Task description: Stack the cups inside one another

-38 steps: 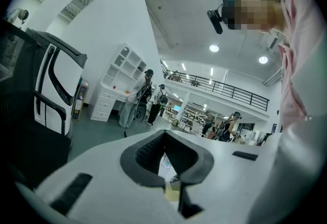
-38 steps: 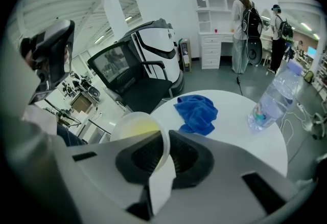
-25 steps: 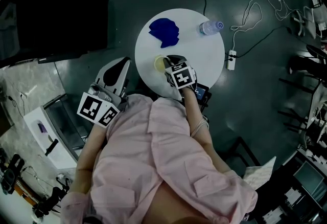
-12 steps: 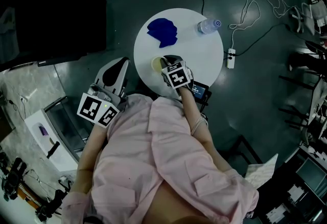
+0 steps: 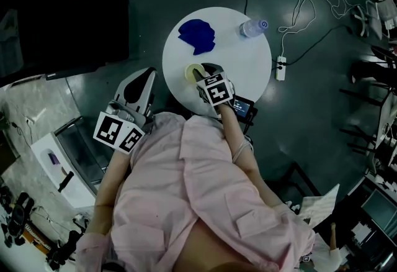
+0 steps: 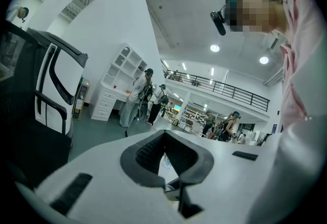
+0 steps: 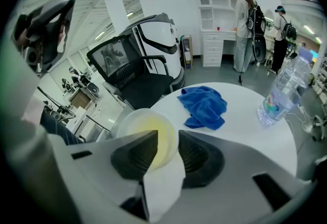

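A pale cup [image 5: 193, 71] with a yellowish inside stands near the front edge of the round white table [image 5: 242, 59]. My right gripper [image 5: 203, 73] points steeply down over it. In the right gripper view the cup's [image 7: 138, 126] near wall sits between the jaws of the right gripper [image 7: 167, 137]. These jaws have just been opening, and a thin gap shows beside the right pad. My left gripper [image 5: 149, 75] hangs off the table's left side, and in its own view the left gripper [image 6: 164, 136] has its tips together and holds nothing.
A crumpled blue cloth [image 5: 196, 35] [image 7: 204, 105] lies at the table's far left. A clear water bottle [image 5: 253, 28] [image 7: 281, 95] lies at the far right edge. A power strip [image 5: 280, 70] and cables are on the floor to the right. A dark chair [image 7: 138, 80] stands behind the table.
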Action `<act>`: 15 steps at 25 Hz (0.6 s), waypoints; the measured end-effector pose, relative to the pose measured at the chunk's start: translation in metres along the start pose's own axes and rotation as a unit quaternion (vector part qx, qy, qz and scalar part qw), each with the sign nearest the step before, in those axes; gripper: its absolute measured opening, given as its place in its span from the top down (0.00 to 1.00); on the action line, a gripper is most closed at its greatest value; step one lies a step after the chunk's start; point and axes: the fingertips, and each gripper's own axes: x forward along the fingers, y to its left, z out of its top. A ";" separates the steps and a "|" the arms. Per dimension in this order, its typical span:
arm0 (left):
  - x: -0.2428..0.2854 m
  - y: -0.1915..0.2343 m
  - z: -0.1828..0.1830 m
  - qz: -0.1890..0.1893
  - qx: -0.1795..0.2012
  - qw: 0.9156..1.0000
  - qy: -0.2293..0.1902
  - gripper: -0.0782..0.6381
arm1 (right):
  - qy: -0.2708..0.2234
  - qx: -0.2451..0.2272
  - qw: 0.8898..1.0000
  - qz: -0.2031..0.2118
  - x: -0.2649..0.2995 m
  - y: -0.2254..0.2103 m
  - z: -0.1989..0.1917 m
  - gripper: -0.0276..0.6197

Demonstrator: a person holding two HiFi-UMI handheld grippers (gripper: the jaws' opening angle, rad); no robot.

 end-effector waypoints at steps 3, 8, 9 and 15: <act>-0.001 0.001 0.000 0.001 0.000 1.000 -0.001 0.88 | -0.004 0.001 1.000 -0.001 0.001 0.000 0.002 0.73; -0.002 0.000 -0.001 0.000 0.002 1.000 -0.001 0.88 | -0.007 0.003 1.000 -0.008 0.002 -0.002 0.001 0.68; -0.002 0.000 -0.001 0.000 0.002 1.000 -0.001 0.88 | -0.008 0.005 1.000 -0.009 0.001 -0.002 0.001 0.68; -0.006 0.000 0.003 0.000 0.002 1.000 -0.005 0.88 | -0.030 0.016 0.999 -0.023 -0.005 -0.005 0.010 0.66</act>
